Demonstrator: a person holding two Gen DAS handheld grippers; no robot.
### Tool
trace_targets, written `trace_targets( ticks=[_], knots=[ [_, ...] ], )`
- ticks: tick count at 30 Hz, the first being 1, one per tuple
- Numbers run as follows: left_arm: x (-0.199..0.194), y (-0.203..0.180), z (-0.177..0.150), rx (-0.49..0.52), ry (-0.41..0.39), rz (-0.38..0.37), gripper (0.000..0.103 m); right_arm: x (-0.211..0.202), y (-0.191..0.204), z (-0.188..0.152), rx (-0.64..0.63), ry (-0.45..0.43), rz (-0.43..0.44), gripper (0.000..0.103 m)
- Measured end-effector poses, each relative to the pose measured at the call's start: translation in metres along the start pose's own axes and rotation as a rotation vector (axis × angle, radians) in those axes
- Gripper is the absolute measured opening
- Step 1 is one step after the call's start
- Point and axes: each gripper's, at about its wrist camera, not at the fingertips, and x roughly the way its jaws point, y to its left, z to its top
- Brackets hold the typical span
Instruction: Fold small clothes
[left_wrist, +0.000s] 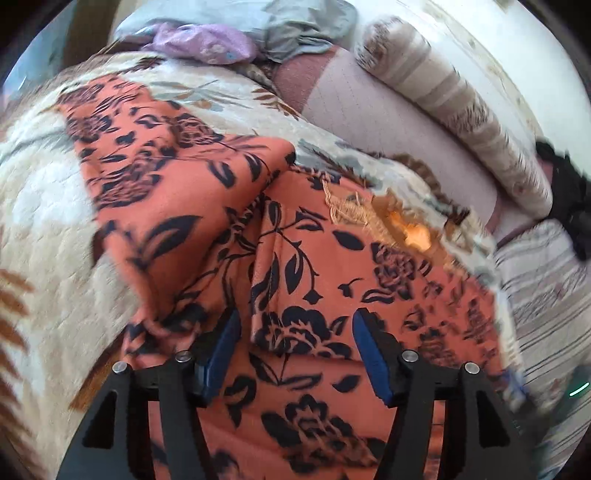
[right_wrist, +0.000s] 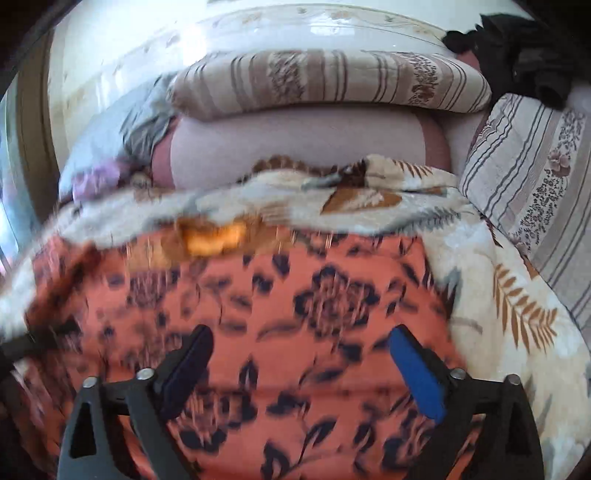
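Orange cloth printed with black flowers, the garment (left_wrist: 303, 258) we are folding, lies spread on a cream blanket (left_wrist: 48, 206) with a leaf pattern, which in turn covers the bed. We keep the garment on this broad, soft surface so that its panels can be laid flat and turned over without sliding off. In the left wrist view one panel is already lapped over another, forming a raised diagonal edge near the middle of the garment; we judge this to be a partial fold. A strip of gold trim (left_wrist: 354, 210) marks the garment's far edge, toward the pillows.

Our left gripper (left_wrist: 295, 343) hangs over the near part of the garment with its jaws spread wide and nothing between them. Our right gripper (right_wrist: 301, 356) is likewise wide apart over the orange cloth, holding nothing. We judge that both are set wide so that each can take a near edge or corner for the next fold; whether the pads touch the cloth cannot be told, and the right wrist view is blurred.

Beyond the blanket's far edge lie a striped pillow (right_wrist: 332, 81) and a second striped pillow (right_wrist: 532, 177) at the right. A heap of grey and lilac clothes (left_wrist: 236, 33) rests at the far left corner, well apart from the garment.
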Motion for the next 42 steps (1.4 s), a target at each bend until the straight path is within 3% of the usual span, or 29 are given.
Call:
trace_targets(
  ticks=[1,2,3,5,7,11,14,17,19,21,23,24,25,26,27,29,32,34,36,39,42],
  knots=[
    [-0.017,0.003,0.005,-0.017,-0.034,-0.044,0.065,0.011,-0.001,-0.01,-0.017,0.091,-0.011,0.101],
    [-0.037,0.006,0.011,-0.03,-0.087,-0.078,0.073,0.023,-0.003,-0.011,-0.009,0.166,-0.003,0.102],
    [-0.057,0.012,0.019,-0.043,-0.151,-0.098,0.085,0.024,-0.014,-0.008,0.025,0.173,0.032,0.103],
    [-0.092,0.036,0.036,-0.11,-0.274,-0.115,0.098,0.025,-0.027,-0.008,0.09,0.174,0.093,0.103],
    [-0.104,0.075,0.058,-0.223,-0.322,-0.102,0.099,0.021,-0.029,-0.008,0.095,0.149,0.099,0.103],
    [-0.076,0.176,0.109,-0.544,-0.233,-0.166,0.099,0.018,-0.026,-0.012,0.086,0.131,0.089,0.103],
    [-0.047,0.236,0.145,-0.703,-0.189,-0.184,0.085,0.02,-0.031,-0.015,0.11,0.116,0.118,0.103],
    [-0.023,0.264,0.178,-0.727,-0.174,-0.189,0.081,0.025,-0.031,-0.013,0.115,0.111,0.124,0.103],
    [-0.005,0.272,0.196,-0.695,-0.162,-0.148,0.081,0.025,-0.031,-0.013,0.114,0.108,0.124,0.103],
    [0.01,0.282,0.202,-0.696,-0.148,-0.09,0.081,0.025,-0.031,-0.013,0.117,0.105,0.128,0.103],
    [0.015,0.287,0.206,-0.684,-0.172,-0.088,0.08,0.025,-0.032,-0.014,0.119,0.101,0.132,0.103],
    [0.014,0.286,0.211,-0.656,-0.179,-0.07,0.076,0.025,-0.032,-0.014,0.12,0.1,0.132,0.103],
    [0.015,0.284,0.215,-0.627,-0.17,-0.034,0.065,0.025,-0.032,-0.014,0.12,0.099,0.132,0.103],
    [0.02,0.286,0.219,-0.595,-0.142,0.02,0.025,0.025,-0.032,-0.014,0.12,0.097,0.132,0.103],
    [0.028,0.29,0.221,-0.57,-0.092,0.087,0.004,0.025,-0.032,-0.015,0.119,0.096,0.13,0.103],
    [0.031,0.294,0.22,-0.561,-0.092,0.094,0.004,0.025,-0.032,-0.015,0.119,0.095,0.131,0.103],
    [0.02,0.257,0.234,-0.423,-0.076,0.262,0.004,0.025,-0.032,-0.015,0.117,0.098,0.129,0.103],
    [-0.007,0.208,0.244,-0.273,-0.134,0.272,0.004,0.025,-0.032,-0.014,0.118,0.098,0.13,0.103],
    [-0.044,0.141,0.245,-0.098,-0.223,0.239,0.004,0.025,-0.032,-0.015,0.12,0.096,0.133,0.103],
    [-0.101,0.031,0.227,0.146,-0.345,0.122,0.004,0.025,-0.032,-0.015,0.122,0.096,0.136,0.103],
    [-0.134,-0.074,0.192,0.369,-0.4,0.011,0.004,0.025,-0.033,-0.015,0.129,0.095,0.144,0.103]
  ],
)
